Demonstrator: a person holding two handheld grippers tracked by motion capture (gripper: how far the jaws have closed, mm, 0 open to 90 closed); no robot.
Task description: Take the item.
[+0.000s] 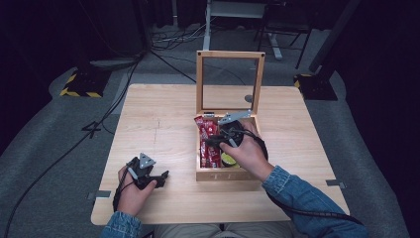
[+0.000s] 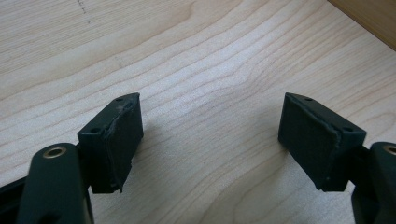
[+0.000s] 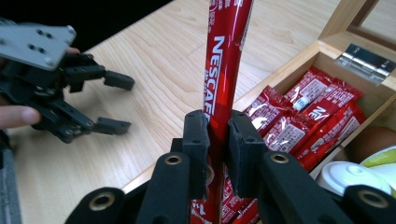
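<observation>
- The left gripper [image 1: 161, 177] rested near the table [image 1: 163, 129] edge, its jaws apart and empty;
- the right gripper [image 3: 218, 140] was clamped on a red Nescafé stick [image 3: 224, 60], held upright above the wooden box [image 1: 218, 174];
- the thin stick could slip or bend if pulled quickly; other sachets [image 3: 299, 121] lay just beneath.

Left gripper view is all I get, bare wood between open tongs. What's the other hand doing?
Observer: The right tongs are shut on a long red Nescafe stick sachet.
Operator: Where is it?
Observer: Over the open wooden box with a glass-paned lid, right of your tongs.
Operator: Anything left in the box?
Observer: More red sachets, plus a small white-lidded cup.
</observation>
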